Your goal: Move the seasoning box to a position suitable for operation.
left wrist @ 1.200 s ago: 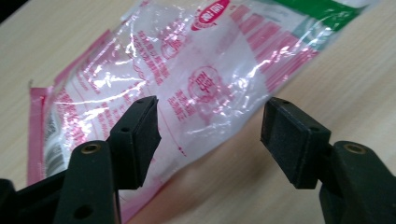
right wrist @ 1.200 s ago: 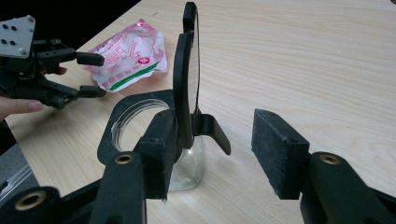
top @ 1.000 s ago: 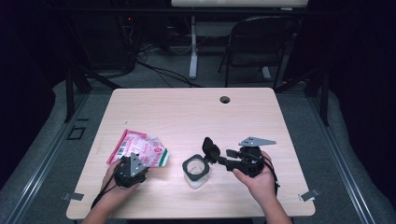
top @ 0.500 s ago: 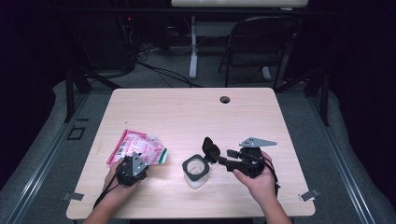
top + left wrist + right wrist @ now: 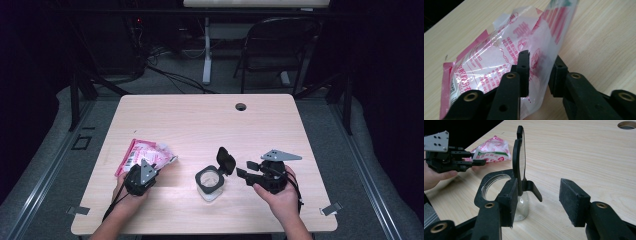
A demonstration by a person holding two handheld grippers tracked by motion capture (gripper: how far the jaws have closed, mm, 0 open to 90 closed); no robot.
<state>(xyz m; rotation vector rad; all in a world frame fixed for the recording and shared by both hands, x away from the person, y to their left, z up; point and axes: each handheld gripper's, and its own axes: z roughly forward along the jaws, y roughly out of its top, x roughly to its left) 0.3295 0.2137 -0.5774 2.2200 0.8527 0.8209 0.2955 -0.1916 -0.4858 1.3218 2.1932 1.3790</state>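
Pink snack packet [image 5: 145, 155] lies near-left on the table [image 5: 200, 120], its near edge between the jaws of the left gripper [image 5: 145, 172], which have just been closing and now pinch it. Right gripper [image 5: 242, 172], jaws wide, sits just right of the open-lidded glass jar [image 5: 210, 181], gripping nothing.

The packet [image 5: 506, 57] bears red Chinese print, too blurred to read.
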